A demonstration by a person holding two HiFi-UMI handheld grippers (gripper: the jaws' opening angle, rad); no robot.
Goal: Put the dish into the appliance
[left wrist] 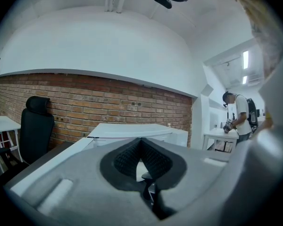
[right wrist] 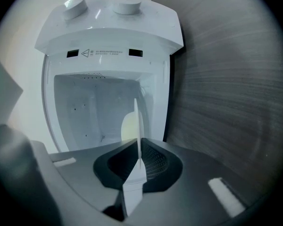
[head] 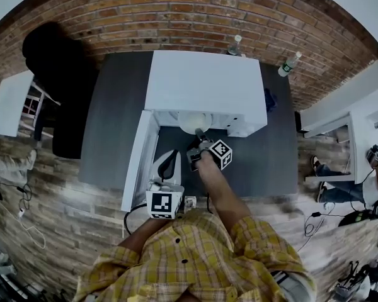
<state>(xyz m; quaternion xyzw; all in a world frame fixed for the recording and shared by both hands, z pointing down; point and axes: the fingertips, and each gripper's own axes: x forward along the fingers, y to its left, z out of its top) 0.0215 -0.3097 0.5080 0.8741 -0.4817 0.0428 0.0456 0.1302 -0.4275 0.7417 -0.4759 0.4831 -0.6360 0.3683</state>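
Right hand-held gripper (head: 200, 137) (right wrist: 139, 147): jaws clamped on the near rim of the dish (head: 193, 121) (right wrist: 132, 128), with only the thin rim keeping them apart.

Dish is a round disc with no real long axis. It lies flat, face up in the head view. The right gripper view sees it edge-on as a thin line running straight out from the jaws, so that hand-held gripper is rolled onto its side. Far rim points into the appliance (head: 205, 87) (right wrist: 118, 32).

Dish location: at the mouth of the cavity (right wrist: 99, 107), carried clear of the counter (head: 120, 118) (right wrist: 226, 102). Its far part is tucked under the appliance's top edge in the head view.

Edges:
- Door (head: 138, 159) is swung fully open on the left and sticks out toward the person.
- Control panel with two knobs (right wrist: 74, 4) sits on the other side of the opening. The dish edge runs nearer that side than the door side.
- The opening is wider than the dish, with free room on both flanks.

Open dark counter lies to the right of the right hand-held gripper.

Left hand-held gripper (head: 171, 157) (left wrist: 141, 142): jaws together, nothing in them. It sits just inside the open door, beside the right one and apart from the dish.

Two bottles (head: 235, 44) stand behind the appliance by the brick wall (head: 176, 11).
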